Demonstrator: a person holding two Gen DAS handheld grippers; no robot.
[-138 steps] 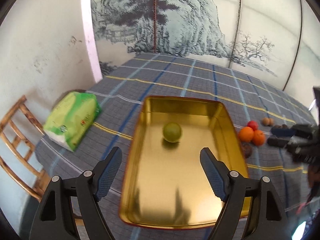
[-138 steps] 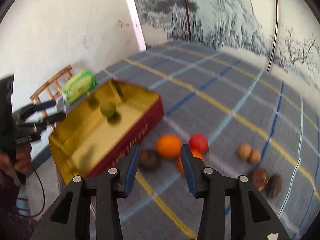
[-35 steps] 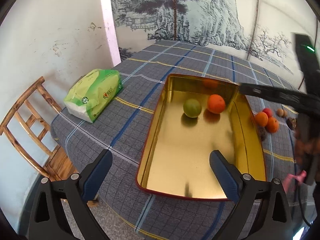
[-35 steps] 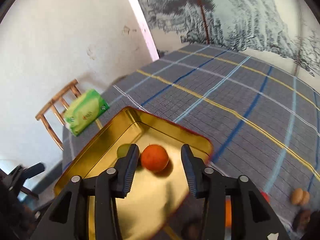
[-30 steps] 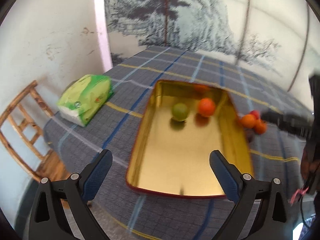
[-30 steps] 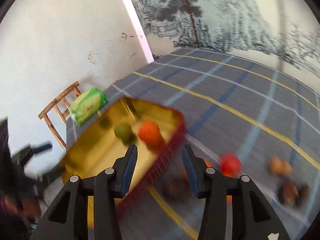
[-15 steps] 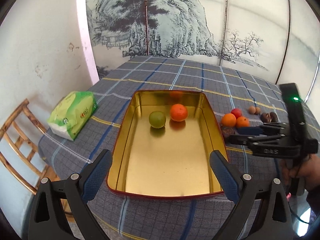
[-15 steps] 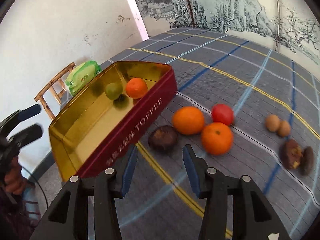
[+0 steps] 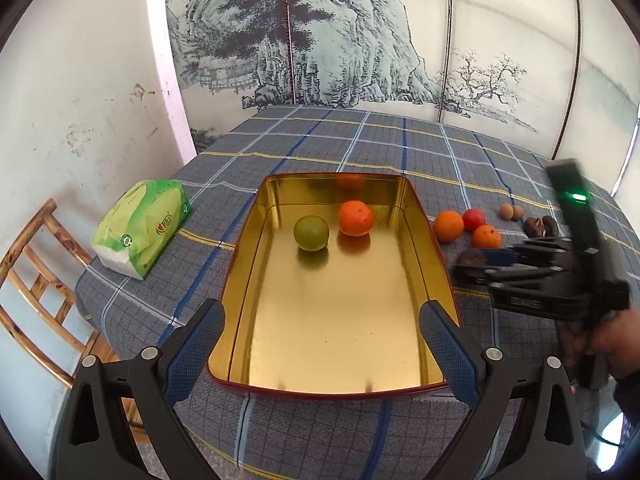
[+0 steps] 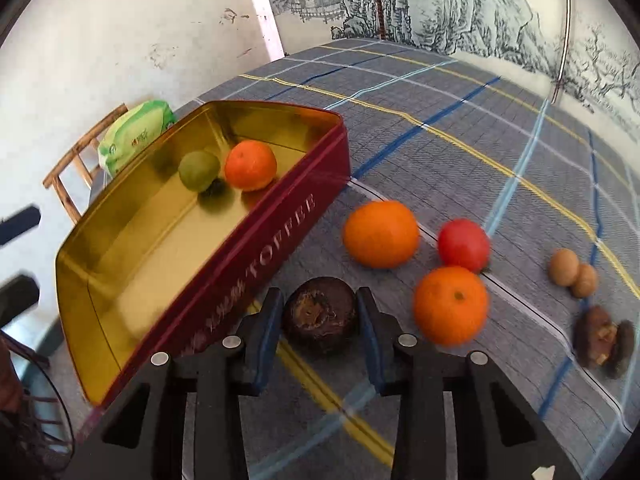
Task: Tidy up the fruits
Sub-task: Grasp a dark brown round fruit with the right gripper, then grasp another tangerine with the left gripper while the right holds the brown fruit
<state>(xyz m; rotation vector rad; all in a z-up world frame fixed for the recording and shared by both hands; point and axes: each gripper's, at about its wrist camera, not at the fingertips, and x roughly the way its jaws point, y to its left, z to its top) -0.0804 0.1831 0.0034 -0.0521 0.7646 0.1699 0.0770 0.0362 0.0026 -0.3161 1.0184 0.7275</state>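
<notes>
Right gripper: blue-padded jaws set either side of a dark brown wrinkled round fruit on the surface; contact not resolvable, so grip state cannot be told.
Left gripper: jaws wide apart, empty, hovering at the near end of the gold-lined red rectangular tin.
Tin contents: green round fruit beside an orange mandarin, far end.
Right view only: "TOFFEE" lettering on tin wall; two oranges, red fruit beside the tin.
Left view only: green tissue pack fully shown, wooden chair.
</notes>
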